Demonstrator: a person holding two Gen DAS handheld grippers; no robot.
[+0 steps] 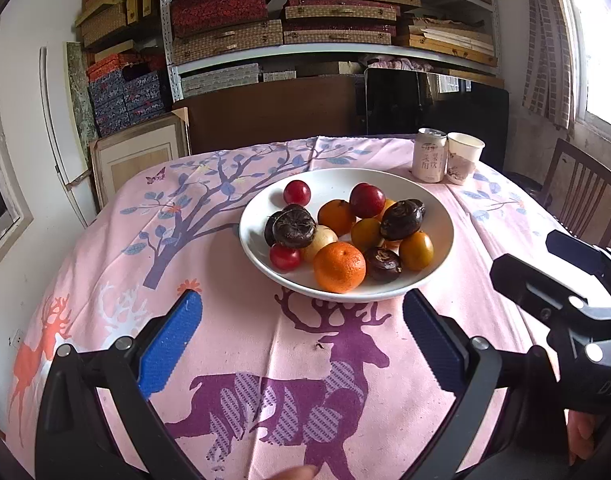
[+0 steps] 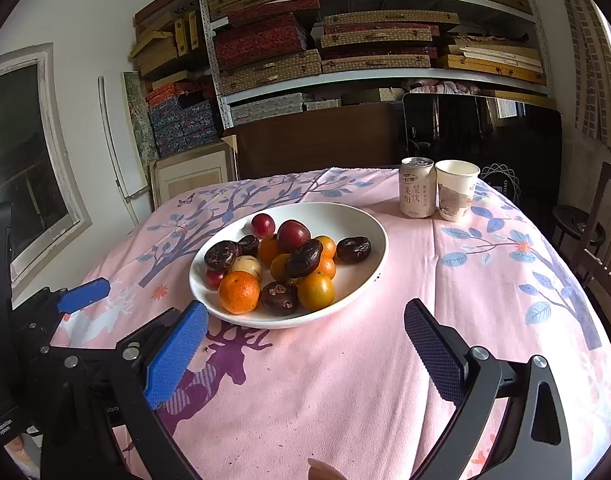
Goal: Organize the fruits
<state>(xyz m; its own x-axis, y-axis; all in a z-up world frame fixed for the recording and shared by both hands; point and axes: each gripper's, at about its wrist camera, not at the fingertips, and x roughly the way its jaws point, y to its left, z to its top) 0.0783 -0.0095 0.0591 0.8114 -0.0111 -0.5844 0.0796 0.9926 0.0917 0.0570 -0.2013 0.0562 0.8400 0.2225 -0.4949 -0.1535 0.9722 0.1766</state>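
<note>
Fruit piled in a white bowl (image 1: 433, 264) on the pink tabletop (image 1: 233, 336).
Left wrist view: the left claw (image 1: 301, 334) gapes empty just near of the bowl; a can (image 1: 428, 155) and paper cup (image 1: 463, 158) stand far right. Right wrist view: the right claw (image 2: 305, 340) is spread wide and empty, the bowl ahead to its left, an orange (image 2: 239, 291) at its near rim.

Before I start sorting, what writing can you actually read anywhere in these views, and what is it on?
"茶阳": large characters down the drink can, as well as I can read them.
Smaller characters beside them on the can: too blurred to read.
"DA": partial letters on the right gripper's body at the left wrist view's edge; the rest is cut off.
Small white print on the left gripper's body in the right wrist view: too small to read.
Paper cup: a picture, no legible text.
</note>
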